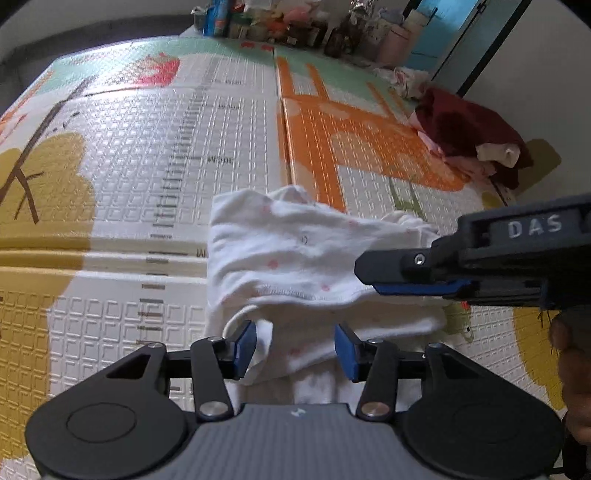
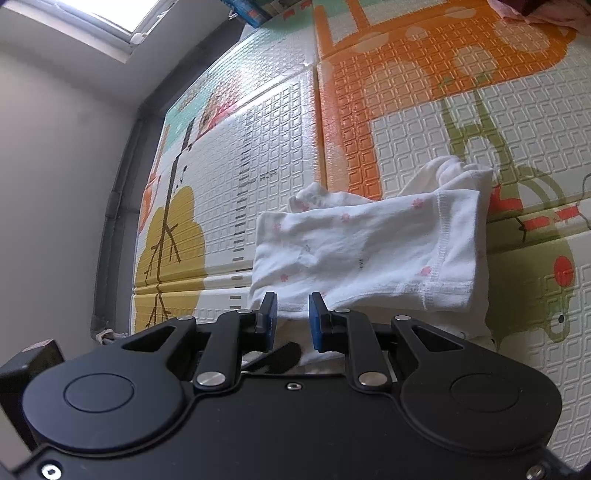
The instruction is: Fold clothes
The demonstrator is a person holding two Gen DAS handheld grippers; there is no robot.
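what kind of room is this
Likely a home living or play room: a padded children's play mat with tree and giraffe prints covers the floor, a dark red and pink laundry pile waits, household clutter lines the wall.

Daylight entered from a window (image 2: 110,14) at eleven o'clock, glare washed the play mat (image 2: 258,110), soft shadows, blurred clutter (image 1: 280,22) at twelve, fisheye-bent, dark-cornered edges.

Folded white flowered garment (image 1: 295,254) on mat (image 1: 147,166)
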